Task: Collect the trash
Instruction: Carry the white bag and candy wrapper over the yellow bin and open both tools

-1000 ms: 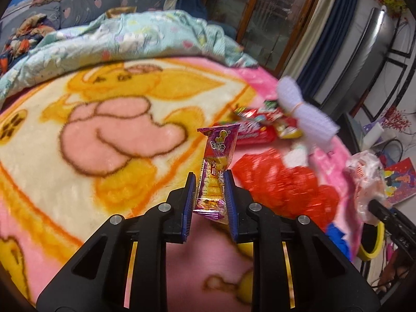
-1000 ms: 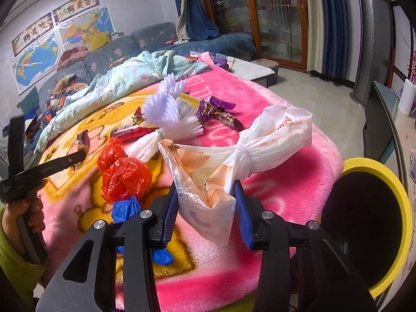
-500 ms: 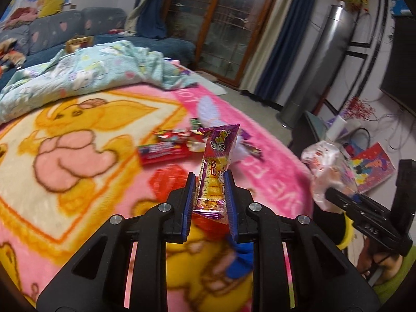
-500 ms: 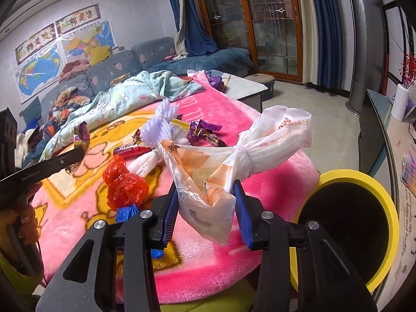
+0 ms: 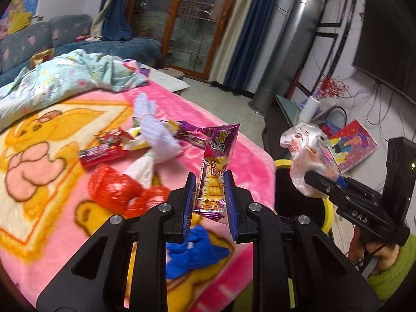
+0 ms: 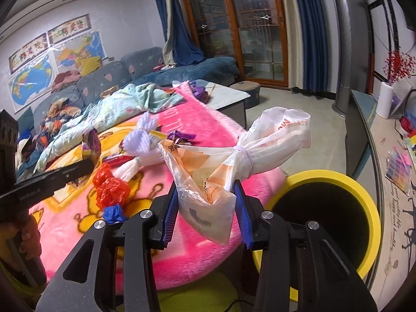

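The left tongs (image 5: 209, 202) are clamped on a purple snack wrapper (image 5: 217, 163) that stands upright above the pink blanket (image 5: 234, 145). The right tongs (image 6: 206, 212) are clamped on a knotted white bag (image 6: 234, 156), just beside the yellow bin (image 6: 369, 205). A red bag (image 5: 114, 189) and a blue scrap (image 5: 197, 252) lie on the blanket.

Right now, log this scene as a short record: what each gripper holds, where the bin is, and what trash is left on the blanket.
left gripper: shut on purple snack packet, held upright
right gripper: shut on knotted white plastic bag
bin: yellow-rimmed bin, open, beside the pink blanket, just right of the held bag
trash left on blanket: red plastic bag, blue plastic bag, red wrapper, white tied bag, purple wrappers
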`<action>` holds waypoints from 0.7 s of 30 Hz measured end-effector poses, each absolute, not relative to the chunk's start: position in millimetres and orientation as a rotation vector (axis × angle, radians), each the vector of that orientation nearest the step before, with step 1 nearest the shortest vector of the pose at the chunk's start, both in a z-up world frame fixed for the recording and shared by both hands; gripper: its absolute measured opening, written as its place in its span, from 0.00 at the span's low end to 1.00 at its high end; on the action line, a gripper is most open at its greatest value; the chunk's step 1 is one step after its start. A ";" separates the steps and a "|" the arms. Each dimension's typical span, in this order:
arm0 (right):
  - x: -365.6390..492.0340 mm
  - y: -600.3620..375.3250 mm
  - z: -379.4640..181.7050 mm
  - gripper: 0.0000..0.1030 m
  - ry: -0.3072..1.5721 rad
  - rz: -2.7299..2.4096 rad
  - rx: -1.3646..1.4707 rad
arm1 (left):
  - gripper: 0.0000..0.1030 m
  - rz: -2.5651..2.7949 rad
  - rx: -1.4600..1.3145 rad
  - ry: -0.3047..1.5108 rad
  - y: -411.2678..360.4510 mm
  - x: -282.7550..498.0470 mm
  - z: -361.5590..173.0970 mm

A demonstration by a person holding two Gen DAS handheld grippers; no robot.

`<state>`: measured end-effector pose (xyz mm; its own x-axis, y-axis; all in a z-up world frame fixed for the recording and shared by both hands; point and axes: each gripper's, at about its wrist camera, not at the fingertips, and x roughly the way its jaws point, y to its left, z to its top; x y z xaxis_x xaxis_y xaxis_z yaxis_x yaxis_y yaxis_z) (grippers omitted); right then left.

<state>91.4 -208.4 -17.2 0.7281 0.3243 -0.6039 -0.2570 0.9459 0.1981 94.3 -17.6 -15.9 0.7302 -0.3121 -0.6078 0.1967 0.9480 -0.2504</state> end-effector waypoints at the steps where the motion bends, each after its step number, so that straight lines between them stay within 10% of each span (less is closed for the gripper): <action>1: 91.9 -212.2 -17.0 0.37 0.683 0.313 0.111 | 0.16 -0.288 -0.171 0.700 -20.1 94.8 -16.0; 21: 97.4 -269.6 -22.7 0.37 0.704 0.199 0.169 | 0.16 -0.466 -0.105 0.741 -99.5 104.6 -29.4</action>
<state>97.4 -269.6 -22.7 0.7444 0.2378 -0.6240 -0.1243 0.9675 0.2204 104.6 -99.5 -29.4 0.6410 -0.4446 -0.6257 0.3714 0.8930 -0.2541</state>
